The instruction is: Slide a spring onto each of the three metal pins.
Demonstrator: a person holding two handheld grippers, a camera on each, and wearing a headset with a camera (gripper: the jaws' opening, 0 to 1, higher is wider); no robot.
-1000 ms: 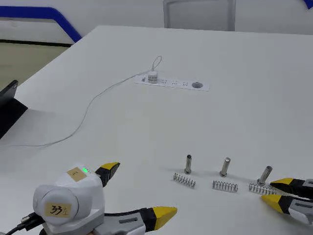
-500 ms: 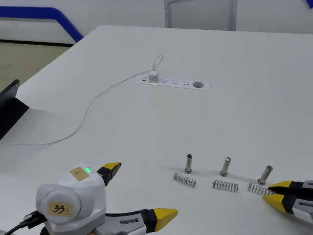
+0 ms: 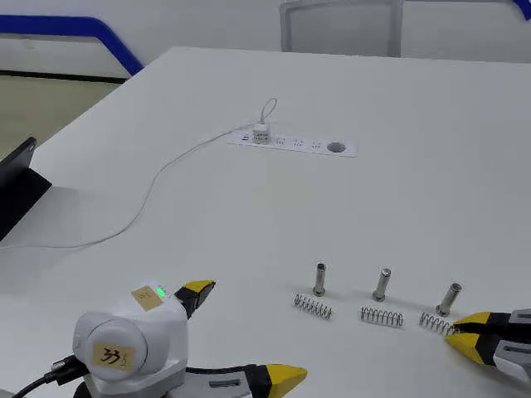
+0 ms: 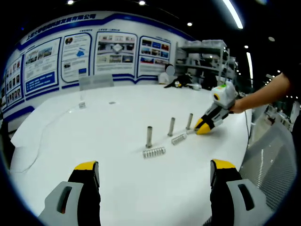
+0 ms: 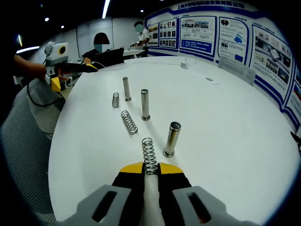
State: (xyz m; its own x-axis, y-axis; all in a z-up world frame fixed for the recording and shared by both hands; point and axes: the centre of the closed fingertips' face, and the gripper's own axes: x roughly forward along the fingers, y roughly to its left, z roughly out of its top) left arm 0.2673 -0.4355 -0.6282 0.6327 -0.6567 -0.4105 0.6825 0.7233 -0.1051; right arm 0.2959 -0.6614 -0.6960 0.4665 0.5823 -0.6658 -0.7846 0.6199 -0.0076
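Three upright metal pins (image 3: 319,278) (image 3: 382,283) (image 3: 449,298) stand in a row on the white table (image 3: 348,207), each with a spring lying just in front of it. My right gripper (image 3: 458,332) is at the right end of the row, shut on the near end of the right spring (image 5: 149,151), which lies flat beside its pin (image 5: 172,139). The middle spring (image 5: 128,121) and the left spring (image 5: 115,100) lie loose. My left gripper (image 3: 249,332) hovers open at the lower left, well short of the left pin (image 4: 149,137), with nothing between its fingers.
A white power strip (image 3: 294,143) with a plugged charger and a cable (image 3: 149,191) trailing left lies further back on the table. A dark tablet (image 3: 17,178) leans at the left edge. A grey chair (image 3: 340,25) stands behind the table.
My right gripper's jaws have closed from an open stance onto the end of the right spring. The left gripper has drifted slightly right; the head camera shifted a little.
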